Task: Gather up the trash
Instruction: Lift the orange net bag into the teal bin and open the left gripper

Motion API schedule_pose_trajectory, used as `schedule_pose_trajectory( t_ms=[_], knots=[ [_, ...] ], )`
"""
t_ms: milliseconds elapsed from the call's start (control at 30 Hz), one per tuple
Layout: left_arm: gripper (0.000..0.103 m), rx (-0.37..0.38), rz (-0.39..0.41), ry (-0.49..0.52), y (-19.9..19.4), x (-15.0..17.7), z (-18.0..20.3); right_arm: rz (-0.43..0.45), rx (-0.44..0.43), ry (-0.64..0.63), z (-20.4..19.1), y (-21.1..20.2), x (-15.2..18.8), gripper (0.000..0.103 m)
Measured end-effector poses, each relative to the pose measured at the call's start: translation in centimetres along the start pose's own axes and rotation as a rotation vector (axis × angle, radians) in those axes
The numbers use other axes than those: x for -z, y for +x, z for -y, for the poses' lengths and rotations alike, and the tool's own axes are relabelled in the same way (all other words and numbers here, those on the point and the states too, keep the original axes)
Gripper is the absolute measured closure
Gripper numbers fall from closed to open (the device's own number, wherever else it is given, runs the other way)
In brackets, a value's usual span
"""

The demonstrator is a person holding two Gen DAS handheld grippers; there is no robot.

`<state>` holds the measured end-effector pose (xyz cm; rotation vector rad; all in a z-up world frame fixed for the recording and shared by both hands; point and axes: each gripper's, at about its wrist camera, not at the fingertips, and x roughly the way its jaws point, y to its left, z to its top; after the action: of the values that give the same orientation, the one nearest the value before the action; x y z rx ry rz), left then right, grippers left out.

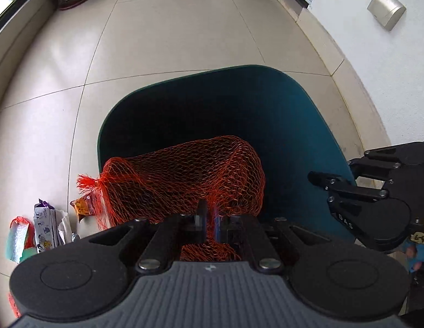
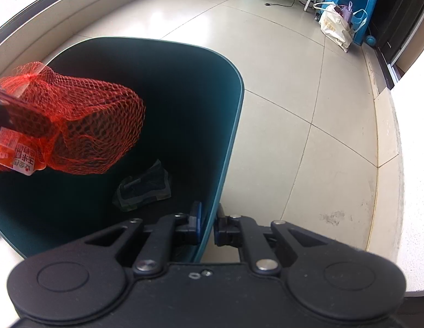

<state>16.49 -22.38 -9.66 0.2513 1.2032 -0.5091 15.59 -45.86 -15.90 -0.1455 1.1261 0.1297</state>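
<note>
Left tool (image 1: pixel 209 218) grips red net bag (image 1: pixel 182 180) over bin (image 1: pixel 307 114); right tool (image 2: pixel 208 224) clamps its rim; wrappers (image 1: pixel 45 227) beside.

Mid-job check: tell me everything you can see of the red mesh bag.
The red mesh bag is open-weave orange-red plastic netting, knotted into a frayed tuft at one end, with a printed label showing in the right wrist view. It looks limp and mostly empty. The left gripper, shut on its netting, holds it over the dark teal bin; contact with the rim is unclear.
</note>
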Motion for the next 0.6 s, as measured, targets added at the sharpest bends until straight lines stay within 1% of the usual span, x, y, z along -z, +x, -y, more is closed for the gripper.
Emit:
schedule_pose_trajectory(
  t_ms=[33, 167, 267, 300, 333, 400, 433, 467, 500, 533, 600],
  knots=[
    [0.098, -0.009, -0.015, -0.007, 0.8, -0.1, -0.1, 0.0, 0.0, 0.001, 0.0, 0.0, 0.0, 0.095],
    [0.098, 0.028, -0.065, -0.017, 2.8, -0.5, -0.3, 0.0, -0.001, 0.001, 0.0, 0.0, 0.0, 0.095],
    [0.097, 0.038, -0.063, -0.018, 2.9, -0.4, -0.1, -0.001, -0.006, 0.007, 0.1, 0.0, 0.0, 0.095],
    [0.096, 0.055, -0.064, -0.018, 2.7, -0.2, -0.2, -0.001, -0.007, 0.007, 0.2, 0.0, 0.0, 0.095],
    [0.093, 0.072, -0.062, -0.018, 2.4, 0.0, -0.3, 0.0, -0.008, 0.005, 0.2, 0.0, 0.0, 0.095],
    [0.082, 0.102, -0.054, -0.02, 1.7, 0.3, -0.6, -0.001, -0.009, 0.005, 0.2, 0.0, 0.0, 0.095],
    [0.069, 0.112, -0.045, -0.023, 1.4, 0.3, -0.6, -0.001, -0.009, 0.005, 0.2, 0.0, 0.0, 0.095],
    [0.053, 0.123, -0.029, -0.027, 0.9, 0.6, -0.6, -0.001, -0.01, 0.006, 0.2, 0.0, 0.0, 0.095],
    [0.045, 0.13, -0.009, -0.031, 0.3, 0.7, -0.9, -0.002, -0.01, 0.008, 0.3, 0.0, 0.0, 0.095],
    [0.035, 0.136, 0.01, -0.033, -0.3, 0.8, -1.0, -0.003, -0.011, 0.01, 0.3, 0.0, 0.0, 0.095],
    [0.034, 0.169, 0.036, -0.041, -1.6, 1.0, -1.1, -0.004, -0.012, 0.011, 0.4, 0.1, 0.0, 0.095]
  ],
)
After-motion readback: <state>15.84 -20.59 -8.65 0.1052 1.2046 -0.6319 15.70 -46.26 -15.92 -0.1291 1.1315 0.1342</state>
